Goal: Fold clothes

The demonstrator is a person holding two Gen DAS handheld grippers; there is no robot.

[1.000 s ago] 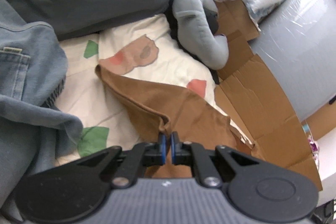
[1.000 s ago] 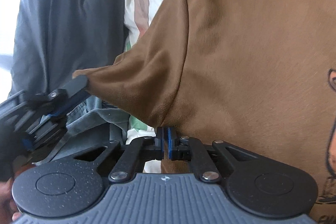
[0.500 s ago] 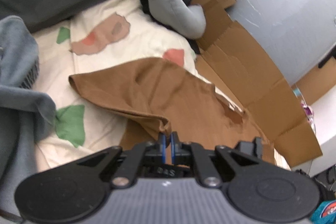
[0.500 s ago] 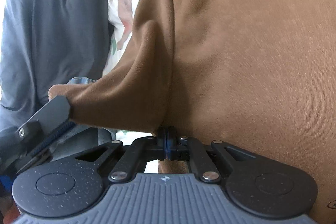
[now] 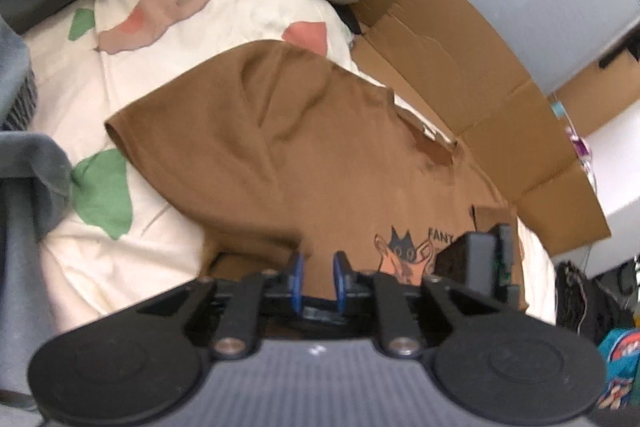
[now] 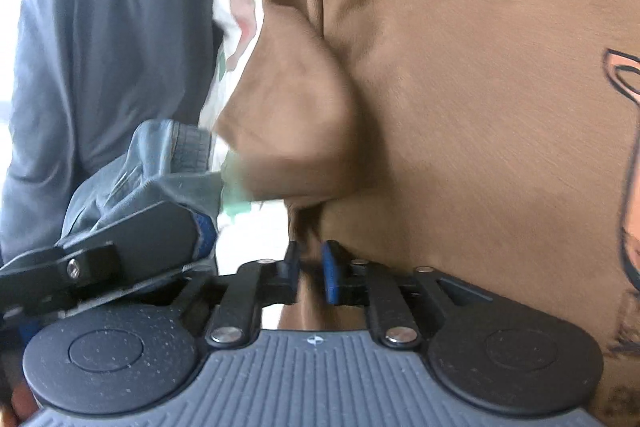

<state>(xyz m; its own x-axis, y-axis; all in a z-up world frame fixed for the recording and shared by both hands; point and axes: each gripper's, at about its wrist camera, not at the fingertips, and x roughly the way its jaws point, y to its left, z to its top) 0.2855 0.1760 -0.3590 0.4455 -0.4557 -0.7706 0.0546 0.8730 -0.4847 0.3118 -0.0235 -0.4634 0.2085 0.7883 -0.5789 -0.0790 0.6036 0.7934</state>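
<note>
Brown cotton T-shirt with a cartoon print (image 5: 320,147) lies print-up on the cream patterned bedsheet (image 5: 132,259). Long axis runs roughly 10 to 4 o'clock in the left wrist view, sleeve (image 5: 160,131) toward 10.

Left gripper (image 5: 318,281): blue pads slightly apart, nothing between them; cloth edge just ahead at 12.

Right gripper (image 6: 310,271): pads parted too, loose brown fold (image 6: 292,131) at 12, blurred.

Both sit equally close to the near edge; left is nearer the sleeve.
</note>
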